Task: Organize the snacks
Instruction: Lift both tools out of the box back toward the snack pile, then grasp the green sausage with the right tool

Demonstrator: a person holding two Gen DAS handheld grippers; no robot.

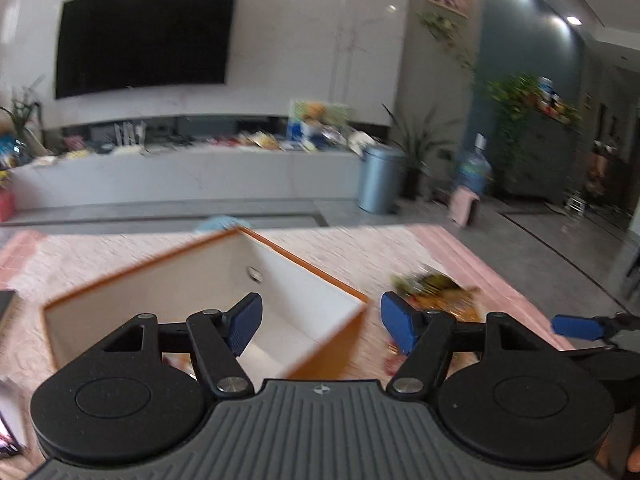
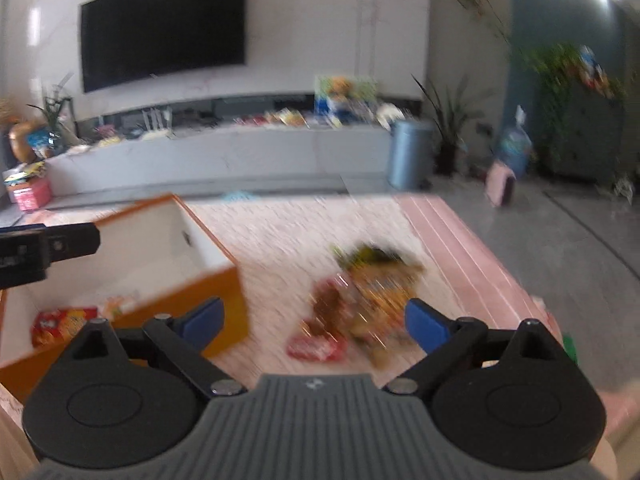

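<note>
An orange box with a white inside (image 1: 200,280) stands on a pinkish table; it also shows in the right wrist view (image 2: 152,248). A red and yellow snack packet (image 2: 60,324) lies inside it. A blurred pile of snack packets (image 2: 360,304) lies on the table right of the box, also in the left wrist view (image 1: 436,292). My left gripper (image 1: 321,322) is open and empty above the box's near right corner. My right gripper (image 2: 314,324) is open and empty just in front of the pile.
The table (image 2: 288,224) has a pink striped strip along its right side. Behind it stand a long grey TV bench (image 1: 180,176) with clutter, a wall TV (image 1: 144,36), a blue bin (image 1: 378,180) and plants. Both views are motion-blurred.
</note>
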